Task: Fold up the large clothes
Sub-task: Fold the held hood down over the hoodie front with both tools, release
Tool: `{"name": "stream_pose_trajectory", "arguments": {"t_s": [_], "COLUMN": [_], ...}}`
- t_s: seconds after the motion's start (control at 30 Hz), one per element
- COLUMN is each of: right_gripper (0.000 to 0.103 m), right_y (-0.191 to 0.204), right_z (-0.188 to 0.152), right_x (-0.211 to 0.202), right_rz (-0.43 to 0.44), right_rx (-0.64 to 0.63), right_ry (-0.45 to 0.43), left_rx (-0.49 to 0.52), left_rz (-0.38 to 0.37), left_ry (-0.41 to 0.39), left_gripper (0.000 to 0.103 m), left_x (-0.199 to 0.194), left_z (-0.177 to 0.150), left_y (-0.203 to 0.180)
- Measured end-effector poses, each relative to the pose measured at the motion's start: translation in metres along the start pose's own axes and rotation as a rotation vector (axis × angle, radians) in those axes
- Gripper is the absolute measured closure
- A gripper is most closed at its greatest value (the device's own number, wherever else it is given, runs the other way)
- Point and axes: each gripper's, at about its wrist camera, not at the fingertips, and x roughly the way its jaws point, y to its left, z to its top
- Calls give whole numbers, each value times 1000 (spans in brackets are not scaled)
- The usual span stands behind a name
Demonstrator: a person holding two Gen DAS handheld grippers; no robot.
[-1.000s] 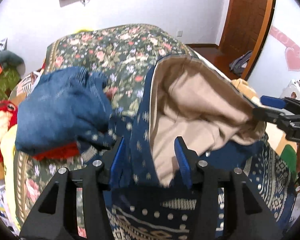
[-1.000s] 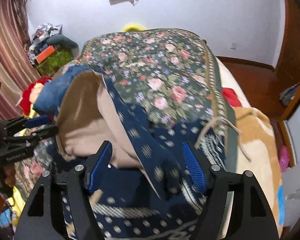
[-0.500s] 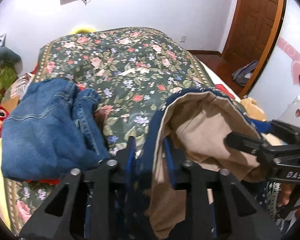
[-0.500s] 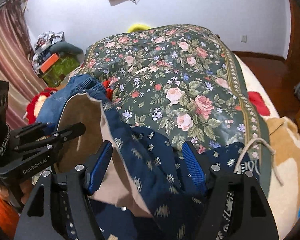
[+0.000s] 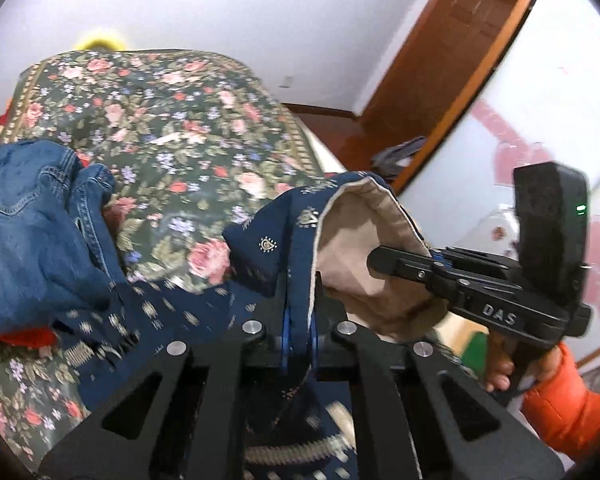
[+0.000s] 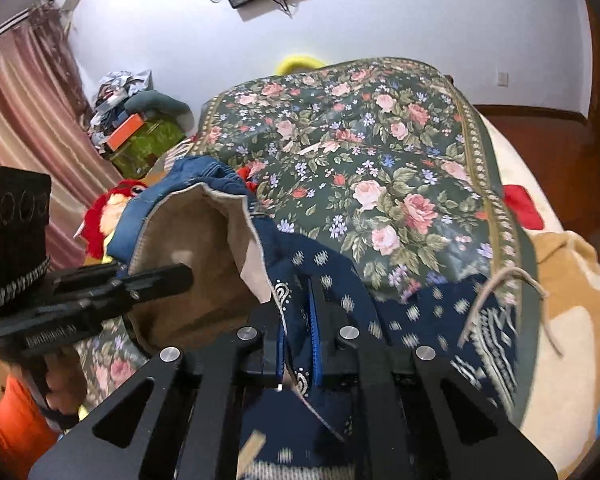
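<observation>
Your left gripper (image 5: 298, 332) has its jaws drawn narrow and clamped on the navy hem of the garment (image 5: 296, 240), which rises straight up between the blue pads and folds over above them, showing its beige lining (image 5: 364, 236) to the right. Your right gripper (image 6: 298, 344) is pinched the same way: the navy patterned edge with its pale trim runs down between the two pads, and the cloth bulges up and left of them into the open beige pocket of lining (image 6: 192, 236). From each camera you see the other gripper closed on that beige fold, just beside your own jaws; in the left view it comes in from the right (image 5: 396, 260), in the right view from the left (image 6: 156, 278). The rest of the garment hangs down below both grippers and spreads over the near end of the bed (image 6: 380, 140), covering the floral spread there; a tan drawstring (image 6: 496, 288) trails off its right side. Folded jeans (image 5: 32, 240) lie on the bed to the left, touching the navy cloth at their lower edge. A red plush toy (image 6: 108, 208) sits beyond the jeans at the bed's left side.
</observation>
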Motion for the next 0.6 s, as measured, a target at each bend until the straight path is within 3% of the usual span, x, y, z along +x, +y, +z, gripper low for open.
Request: {"name": "stream_pose_trajectory", "arguments": {"t_s": [0.2, 0.3, 0.4, 0.6], "right_gripper": [94, 94, 94, 94], "right_y": [8, 16, 23, 26], "right_z": [-25, -38, -53, -86], "right_x": [-39, -47, -51, -51], "right_rz": [-12, -21, -7, -1], "right_rx": [-38, -64, -66, -34], "right_ry": [3, 7, 22, 57], "left_rx": [60, 114, 186, 257], "left_rz": [-44, -14, 81, 147], "left_ry": [11, 38, 54, 92], "left_gripper": [97, 97, 97, 97], "left_x": [-28, -32, -31, -34], "left_z": [-28, -48, -71, -109], "left_y": [-21, -33, -45, -58]}}
